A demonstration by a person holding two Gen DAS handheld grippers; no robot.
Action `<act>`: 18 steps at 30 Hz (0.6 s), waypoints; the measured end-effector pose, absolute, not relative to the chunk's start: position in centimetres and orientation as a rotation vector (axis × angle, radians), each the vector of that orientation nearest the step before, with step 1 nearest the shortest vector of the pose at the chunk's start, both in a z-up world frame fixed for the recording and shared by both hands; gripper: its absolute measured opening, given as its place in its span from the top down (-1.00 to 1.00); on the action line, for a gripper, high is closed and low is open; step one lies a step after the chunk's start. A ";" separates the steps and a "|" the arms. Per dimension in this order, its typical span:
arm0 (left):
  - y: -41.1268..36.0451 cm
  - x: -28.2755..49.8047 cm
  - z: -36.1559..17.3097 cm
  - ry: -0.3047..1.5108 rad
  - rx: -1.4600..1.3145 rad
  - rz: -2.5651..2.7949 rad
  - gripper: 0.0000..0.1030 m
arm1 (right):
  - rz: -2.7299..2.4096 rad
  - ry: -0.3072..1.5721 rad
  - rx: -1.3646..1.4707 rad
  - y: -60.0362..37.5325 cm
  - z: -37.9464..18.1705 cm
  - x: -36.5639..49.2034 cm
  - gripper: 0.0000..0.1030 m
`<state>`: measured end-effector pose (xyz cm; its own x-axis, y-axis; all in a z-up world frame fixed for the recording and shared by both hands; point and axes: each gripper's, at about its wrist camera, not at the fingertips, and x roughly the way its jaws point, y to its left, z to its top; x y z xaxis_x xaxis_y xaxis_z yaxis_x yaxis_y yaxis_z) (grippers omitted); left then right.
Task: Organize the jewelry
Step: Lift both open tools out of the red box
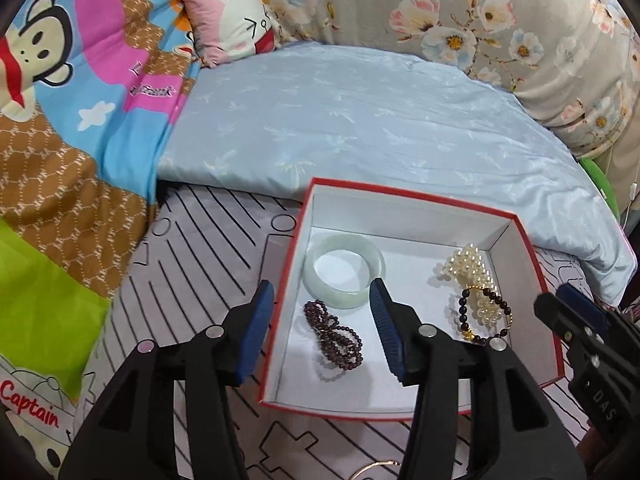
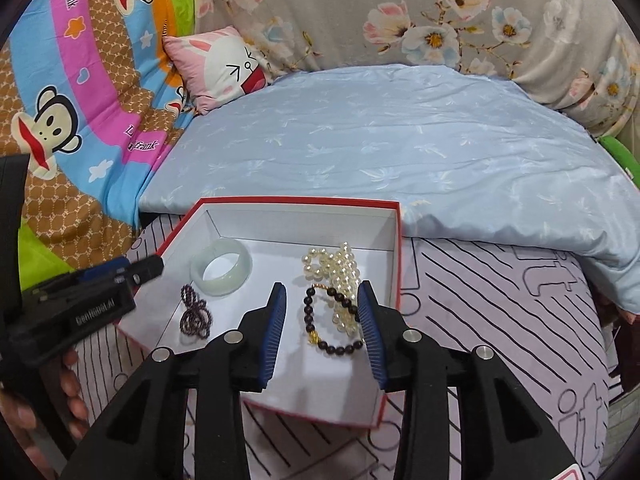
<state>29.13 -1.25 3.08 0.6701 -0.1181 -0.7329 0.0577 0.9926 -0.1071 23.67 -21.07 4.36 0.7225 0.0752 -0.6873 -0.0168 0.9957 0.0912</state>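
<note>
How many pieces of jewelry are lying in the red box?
4: a jade bangle at back left, a purple bead strand in front of it, a pearl strand at right, and a dark bead bracelet overlapping the pearls. The grippers may hide more.

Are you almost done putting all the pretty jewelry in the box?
Nearly! Four pieces already lie inside the red-edged white box: the pale green jade bangle, the dark purple bead strand, the cream pearl strand and the dark bead bracelet with gold charm. The left gripper and right gripper are open, holding nothing. A thin gold ring-shaped piece at the picture's edge may remain.
</note>
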 end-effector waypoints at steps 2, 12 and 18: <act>-0.6 28.4 3.7 0.827 -0.090 -0.103 0.07 | 0.047 0.759 0.073 -21.1 4.5 22.4 0.29; 1.6 22.1 3.9 0.831 -0.093 -0.088 0.06 | 0.027 0.791 0.071 -21.3 3.4 14.9 0.28; 1.7 18.5 2.3 0.883 -0.098 -0.108 0.06 | 0.028 0.824 0.057 -20.8 2.1 11.2 0.28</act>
<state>18.46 1.73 2.29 0.6301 -0.1345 -0.7648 0.0533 0.9901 -0.1302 11.19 -20.80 2.06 0.6791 0.0471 -0.7325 -0.0025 0.9981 0.0619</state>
